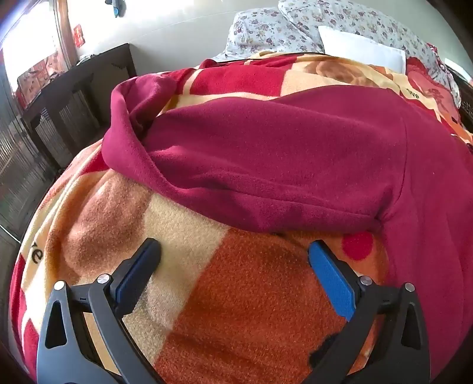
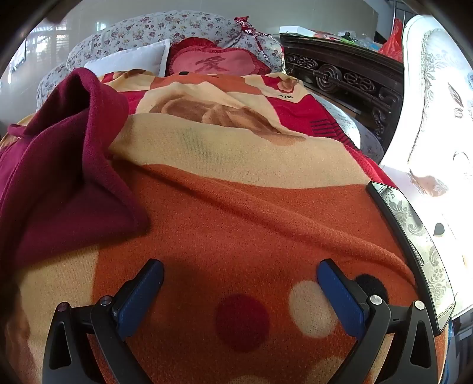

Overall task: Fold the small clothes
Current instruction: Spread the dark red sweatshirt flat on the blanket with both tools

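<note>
A maroon fleece garment (image 1: 280, 156) lies on the orange, cream and red blanket (image 1: 236, 295). In the left wrist view its sleeve lies across the body with the cuff (image 1: 124, 112) at the far left. My left gripper (image 1: 235, 248) is open and empty, just short of the sleeve's near edge. In the right wrist view the garment (image 2: 65, 177) lies at the left, its corner (image 2: 139, 218) pointing right. My right gripper (image 2: 241, 270) is open and empty over the blanket (image 2: 251, 212), to the right of the garment.
Floral pillows (image 1: 295, 26), a white pillow (image 2: 133, 60) and a red heart cushion (image 2: 215, 63) lie at the bed's head. A phone (image 2: 414, 245) lies at the blanket's right edge. A dark carved wood headboard (image 2: 340, 76) stands far right. Dark furniture (image 1: 74, 100) stands left of the bed.
</note>
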